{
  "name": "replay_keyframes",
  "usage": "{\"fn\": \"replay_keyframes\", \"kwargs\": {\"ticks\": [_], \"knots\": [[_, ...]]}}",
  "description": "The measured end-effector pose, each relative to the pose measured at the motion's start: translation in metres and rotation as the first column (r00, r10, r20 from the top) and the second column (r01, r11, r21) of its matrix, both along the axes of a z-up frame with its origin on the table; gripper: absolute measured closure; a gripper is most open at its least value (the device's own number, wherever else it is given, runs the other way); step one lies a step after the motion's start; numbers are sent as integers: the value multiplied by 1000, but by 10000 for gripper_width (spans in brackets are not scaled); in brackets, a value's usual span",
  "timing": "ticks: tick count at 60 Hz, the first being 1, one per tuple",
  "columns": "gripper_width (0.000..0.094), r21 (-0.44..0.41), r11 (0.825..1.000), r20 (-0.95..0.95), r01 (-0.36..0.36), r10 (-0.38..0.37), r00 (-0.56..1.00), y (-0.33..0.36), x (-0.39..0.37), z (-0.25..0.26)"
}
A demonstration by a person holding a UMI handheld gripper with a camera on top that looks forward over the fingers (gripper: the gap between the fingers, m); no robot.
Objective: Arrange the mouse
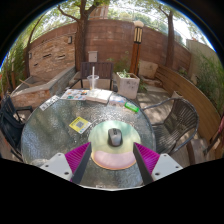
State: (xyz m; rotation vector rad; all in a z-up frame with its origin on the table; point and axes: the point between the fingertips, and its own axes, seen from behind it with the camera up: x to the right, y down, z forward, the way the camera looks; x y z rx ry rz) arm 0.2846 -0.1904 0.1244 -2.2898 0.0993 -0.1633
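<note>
Mouse (115, 137) on pink mat (110, 156) | gripper (113, 158) fingers apart, mouse just beyond them

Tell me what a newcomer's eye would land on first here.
First, the small dark computer mouse on a round grey pad, lying on the round glass patio table just ahead of the open gripper and its pink finger pads. Left of the mouse lies a yellow card; beyond the table stands a red brick wall.
</note>
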Motion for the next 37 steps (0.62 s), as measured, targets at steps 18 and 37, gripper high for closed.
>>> {"fn": "replay_keyframes", "kwargs": {"ticks": [18, 37], "knots": [[82, 37, 999, 35, -10, 9, 999, -122, -37, 56], [82, 57, 998, 53, -4, 1, 999, -162, -46, 76]]}}
